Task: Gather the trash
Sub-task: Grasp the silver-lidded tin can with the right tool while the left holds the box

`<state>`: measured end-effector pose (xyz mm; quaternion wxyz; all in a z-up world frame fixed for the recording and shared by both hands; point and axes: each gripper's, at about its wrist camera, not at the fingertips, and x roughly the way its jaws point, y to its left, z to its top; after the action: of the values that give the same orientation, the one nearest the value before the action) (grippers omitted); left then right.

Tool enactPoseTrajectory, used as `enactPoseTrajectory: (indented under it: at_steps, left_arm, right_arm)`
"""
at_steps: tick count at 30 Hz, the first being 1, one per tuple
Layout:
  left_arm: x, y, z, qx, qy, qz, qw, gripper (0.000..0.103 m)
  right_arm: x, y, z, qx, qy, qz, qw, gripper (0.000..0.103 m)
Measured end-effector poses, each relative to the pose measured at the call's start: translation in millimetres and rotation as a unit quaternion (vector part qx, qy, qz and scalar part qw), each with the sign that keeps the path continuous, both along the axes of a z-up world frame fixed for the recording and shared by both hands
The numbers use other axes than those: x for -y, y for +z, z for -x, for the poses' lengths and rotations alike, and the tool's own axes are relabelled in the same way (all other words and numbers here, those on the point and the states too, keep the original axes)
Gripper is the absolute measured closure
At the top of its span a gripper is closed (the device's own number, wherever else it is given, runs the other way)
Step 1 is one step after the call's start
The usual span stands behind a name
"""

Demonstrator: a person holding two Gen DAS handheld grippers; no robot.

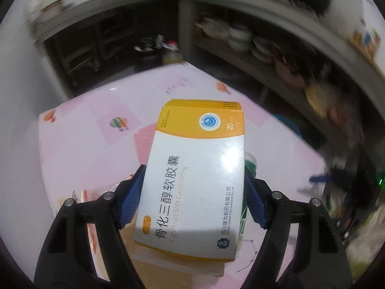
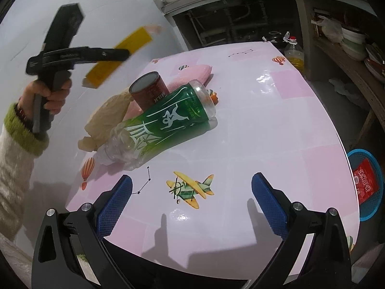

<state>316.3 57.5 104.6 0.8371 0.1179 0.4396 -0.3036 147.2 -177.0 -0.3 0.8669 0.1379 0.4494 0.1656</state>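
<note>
My left gripper [image 1: 195,171] is shut on a yellow and white medicine box [image 1: 199,144], its blue pads pressing on the two long sides, lifted above the pink table [image 1: 84,144]. The right wrist view shows that left gripper [image 2: 120,54] at the upper left, blurred, with the box [image 2: 139,39] in it and a hand [image 2: 48,96] on its handle. On the table lie a crushed green plastic bottle [image 2: 166,125], a dark red milk can [image 2: 150,90] and a crumpled beige wrapper [image 2: 108,115]. My right gripper [image 2: 191,187] hangs open over the table's near edge, nothing between its fingers.
A folded pink cloth [image 2: 192,73] lies behind the can. A blue basket [image 2: 368,185] holding a red packet sits on the floor beyond the table's right edge. An oil bottle [image 2: 293,53] stands past the far corner. Shelves with bowls [image 2: 353,41] line the right side.
</note>
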Motion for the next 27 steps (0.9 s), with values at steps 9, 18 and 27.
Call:
enactPoseTrajectory:
  at_steps: [9,18,27]
  left_arm:
    - [-33.7,6.1,67.7,0.056,0.113,0.073,0.9894,0.032]
    - [-61.3,-4.6,117.0,0.103,0.207,0.115,0.9662,0.032]
    - [-74.5,-7.4,131.7,0.142,0.263,0.130,0.9454,0.032]
  right_arm:
    - [-6.1,23.3,-15.6,0.031,0.010,-0.007,0.999,0.007]
    - [-52.7,48.8,-74.6,0.071,0.061,0.001,0.996,0.014]
    - [-110.2,34.3,-135.7,0.058,0.104,0.076,0.990,0.014]
